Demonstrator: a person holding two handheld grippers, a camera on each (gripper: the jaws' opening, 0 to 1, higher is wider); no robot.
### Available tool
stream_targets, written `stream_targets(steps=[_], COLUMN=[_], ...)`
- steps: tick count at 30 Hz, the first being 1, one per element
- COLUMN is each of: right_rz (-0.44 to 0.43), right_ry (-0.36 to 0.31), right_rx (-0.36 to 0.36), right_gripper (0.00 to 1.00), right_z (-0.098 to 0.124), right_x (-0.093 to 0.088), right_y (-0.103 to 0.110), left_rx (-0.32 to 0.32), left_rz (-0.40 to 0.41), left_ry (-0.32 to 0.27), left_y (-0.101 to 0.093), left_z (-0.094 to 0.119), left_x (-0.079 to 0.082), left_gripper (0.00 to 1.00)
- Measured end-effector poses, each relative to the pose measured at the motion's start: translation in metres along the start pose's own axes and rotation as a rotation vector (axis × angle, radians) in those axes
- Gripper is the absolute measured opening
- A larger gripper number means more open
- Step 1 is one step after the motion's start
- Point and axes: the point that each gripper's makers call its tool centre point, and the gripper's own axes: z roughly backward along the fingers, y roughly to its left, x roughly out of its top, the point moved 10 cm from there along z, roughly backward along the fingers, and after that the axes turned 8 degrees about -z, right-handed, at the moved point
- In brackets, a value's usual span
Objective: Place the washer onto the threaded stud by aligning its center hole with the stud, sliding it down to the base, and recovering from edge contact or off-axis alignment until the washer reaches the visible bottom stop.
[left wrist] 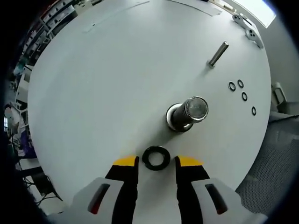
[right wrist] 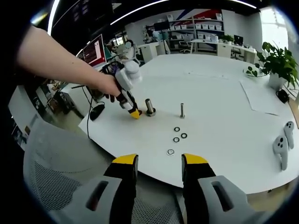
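Hovering left gripper (left wrist: 156, 162) over a black washer (left wrist: 156, 157).
Its open fingers (left wrist: 126, 162) flank the washer on the table (left wrist: 107, 84), near the stud (left wrist: 187, 114); right gripper (right wrist: 160, 161) open, empty.

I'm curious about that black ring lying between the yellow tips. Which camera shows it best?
The left gripper view: the black ring lies flat on the white table, close up, hole plainly visible. In the right gripper view that spot is far off and the ring cannot be made out.

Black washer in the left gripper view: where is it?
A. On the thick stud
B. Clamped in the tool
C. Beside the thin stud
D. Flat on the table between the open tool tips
D: the black washer lies flat on the white table between the left tool's open yellow tips, short of the thick stud.
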Motion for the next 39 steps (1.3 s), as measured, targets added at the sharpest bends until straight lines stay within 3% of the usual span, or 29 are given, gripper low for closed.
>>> stream_targets(steps=[7, 24, 27, 29, 32, 39], right_rz=[-0.011, -0.007, -0.007, -0.006, -0.009, -0.005], right_ry=[-0.008, -0.005, -0.004, -0.004, -0.007, -0.003], right_rx=[-0.001, 0.0, 0.001, 0.001, 0.001, 0.002], right_gripper=[0.4, 0.39, 0.39, 0.39, 0.39, 0.39], right_z=[0.001, 0.0, 0.0, 0.0, 0.0, 0.0], right_x=[0.0, 0.0, 0.0, 0.0, 0.0, 0.0], right_y=[-0.001, 0.0, 0.0, -0.001, -0.001, 0.0], left_rx=[0.001, 0.002, 0.014, 0.031, 0.029, 0.028], left_rz=[-0.008, 0.034, 0.04, 0.07, 0.07, 0.048], left_ry=[0.018, 0.028, 0.015, -0.047, -0.093, -0.066], left_y=[-0.005, -0.003, -0.005, -0.007, -0.007, -0.007], left_z=[0.0, 0.0, 0.0, 0.0, 0.002, 0.002], left_x=[0.002, 0.004, 0.002, -0.003, -0.01, -0.005], left_gripper=[0.22, 0.2, 0.2, 0.2, 0.2, 0.19])
